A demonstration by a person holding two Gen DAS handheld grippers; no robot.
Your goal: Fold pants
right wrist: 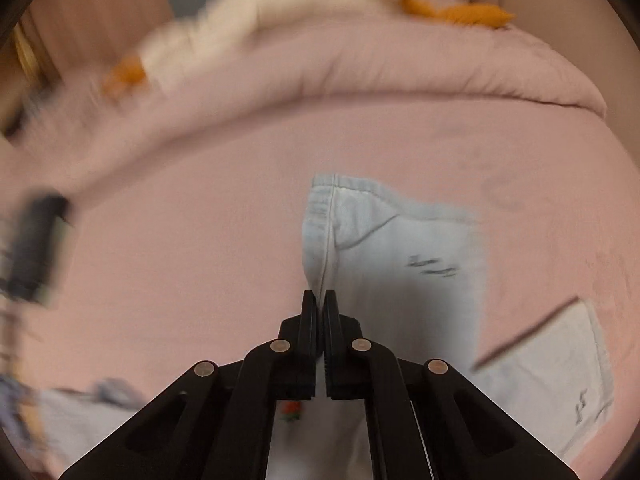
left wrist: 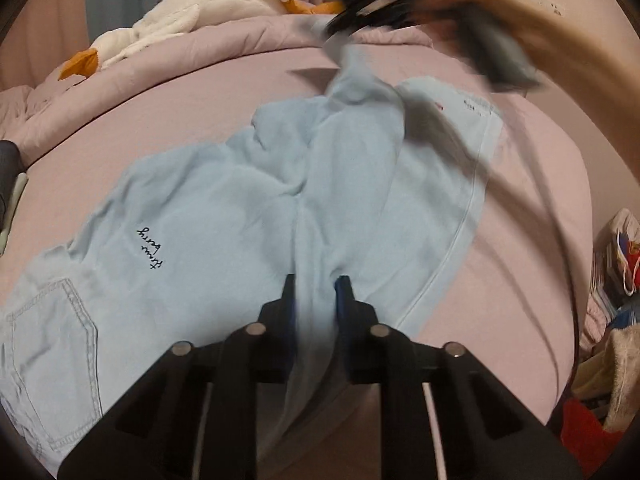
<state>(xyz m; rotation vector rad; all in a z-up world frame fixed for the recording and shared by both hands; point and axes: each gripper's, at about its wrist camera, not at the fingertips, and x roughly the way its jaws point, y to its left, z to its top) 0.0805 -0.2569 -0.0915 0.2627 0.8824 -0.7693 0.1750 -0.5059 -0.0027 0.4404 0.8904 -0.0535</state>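
Note:
Light blue pants (left wrist: 224, 216) lie spread on a pink bed sheet (left wrist: 532, 184), with a back pocket at the lower left and dark script on one leg. My left gripper (left wrist: 316, 292) is shut on a raised ridge of the fabric near the middle seam. At the top of the left wrist view, blurred, my right gripper (left wrist: 360, 12) lifts a leg end, with a person's forearm (left wrist: 528, 12) behind it. In the right wrist view, my right gripper (right wrist: 320, 298) is shut on the seam by the hem of the pants (right wrist: 380, 240). My left gripper (right wrist: 36, 248) shows blurred at the left.
A white plush goose (left wrist: 192, 12) with orange beak and feet lies on the bunched pink duvet (left wrist: 168, 64) at the far side of the bed. Bags and red and white clutter (left wrist: 608, 320) stand beside the bed's right edge. Curtains hang behind.

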